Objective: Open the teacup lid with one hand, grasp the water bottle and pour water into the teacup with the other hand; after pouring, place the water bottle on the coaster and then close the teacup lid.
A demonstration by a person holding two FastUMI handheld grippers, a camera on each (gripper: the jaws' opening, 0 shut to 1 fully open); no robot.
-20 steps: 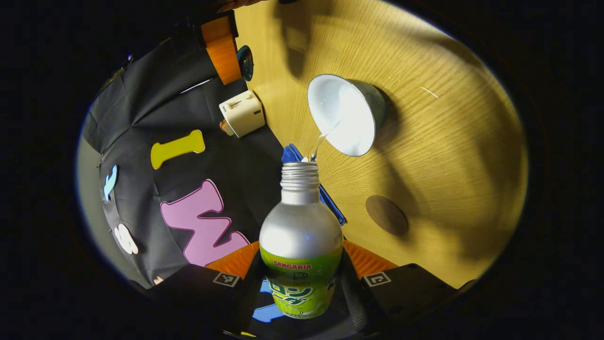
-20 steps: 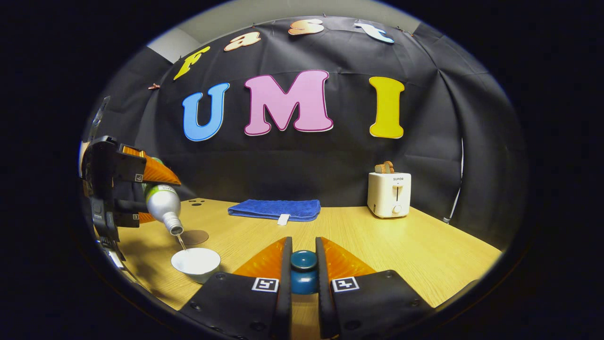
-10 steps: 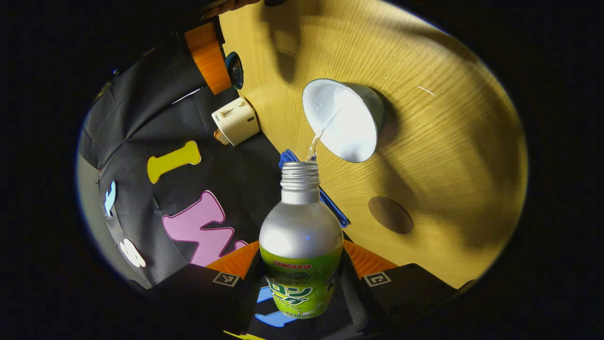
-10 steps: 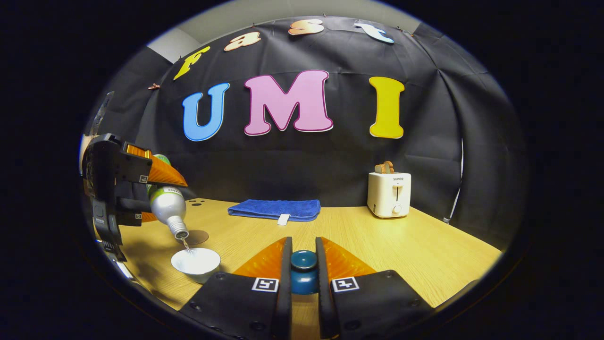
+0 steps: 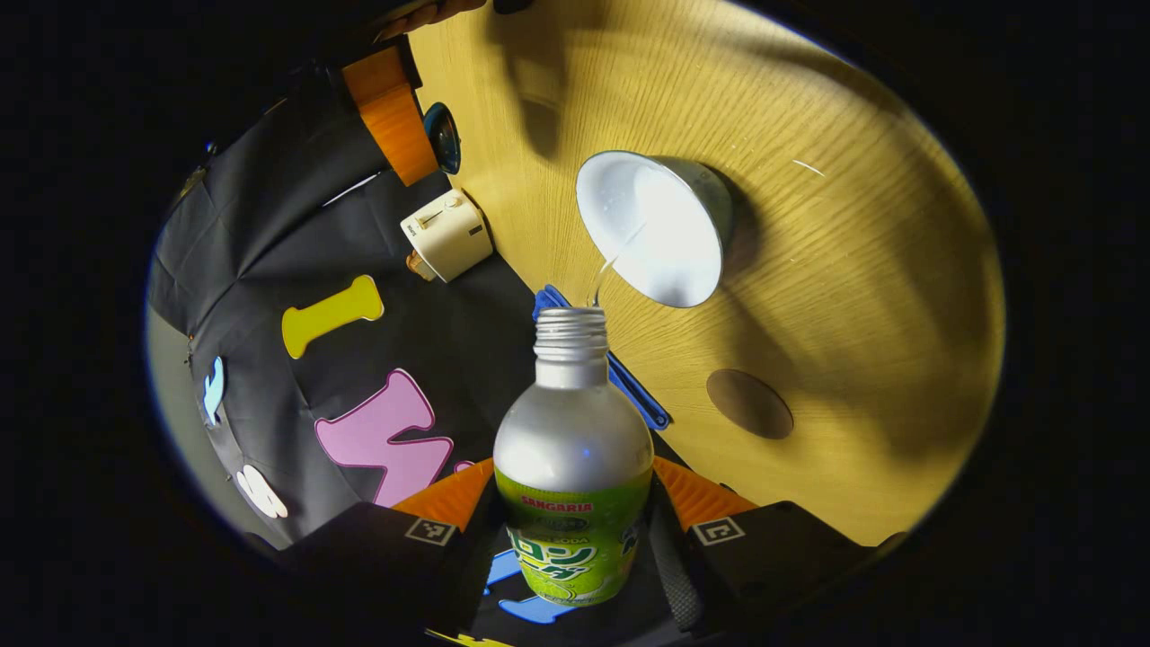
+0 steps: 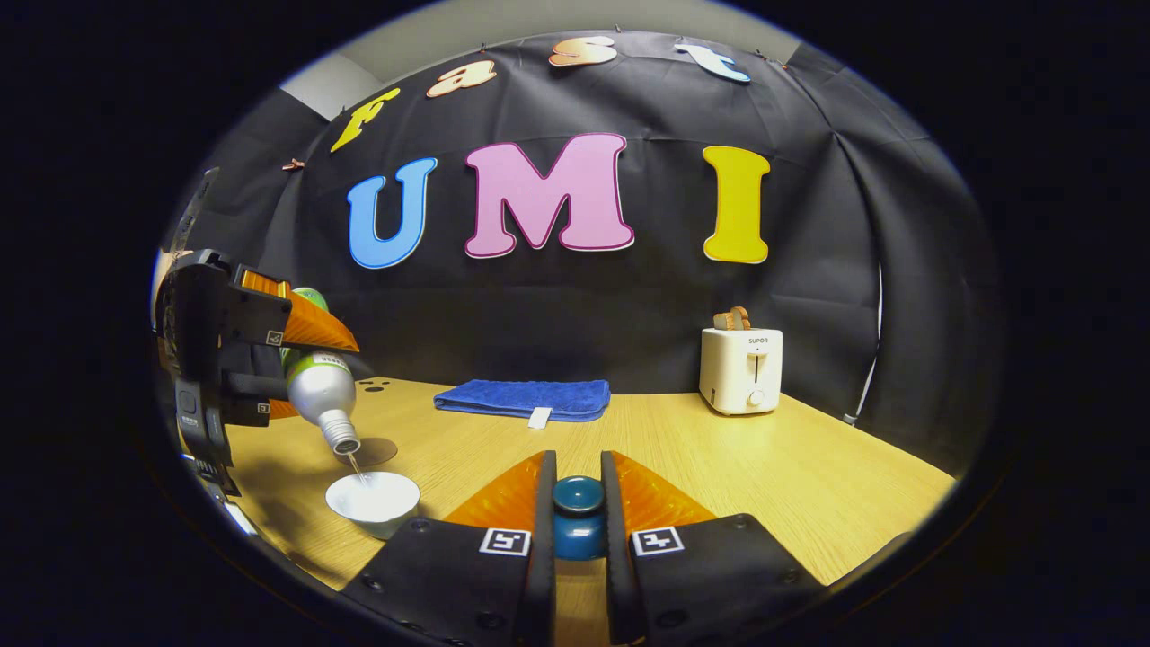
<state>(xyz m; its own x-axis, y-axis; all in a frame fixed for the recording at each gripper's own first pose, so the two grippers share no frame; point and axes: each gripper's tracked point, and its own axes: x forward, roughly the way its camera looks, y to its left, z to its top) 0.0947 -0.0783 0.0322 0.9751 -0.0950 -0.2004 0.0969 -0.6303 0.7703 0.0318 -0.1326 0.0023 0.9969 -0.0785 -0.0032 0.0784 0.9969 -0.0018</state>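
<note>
Water bottle [image 5: 573, 467] tilts over teacup [image 5: 654, 229], gripped by left gripper [image 5: 575, 530].

Bottle [image 5: 573, 467] clamped between left gripper [image 5: 575, 562] fingers, tilted, thin stream falling into white cup [image 5: 654, 229] on wooden table [image 5: 862, 270].

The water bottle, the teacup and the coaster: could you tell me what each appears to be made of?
Water bottle: likely aluminium, given its matte silver body and threaded metal neck, with a glossy printed green label. Teacup: probably glazed ceramic, as the white inside is smooth and shiny. Coaster: a flat, dull brown disc, possibly cork, wood or leather; the look leaves it open.
</note>
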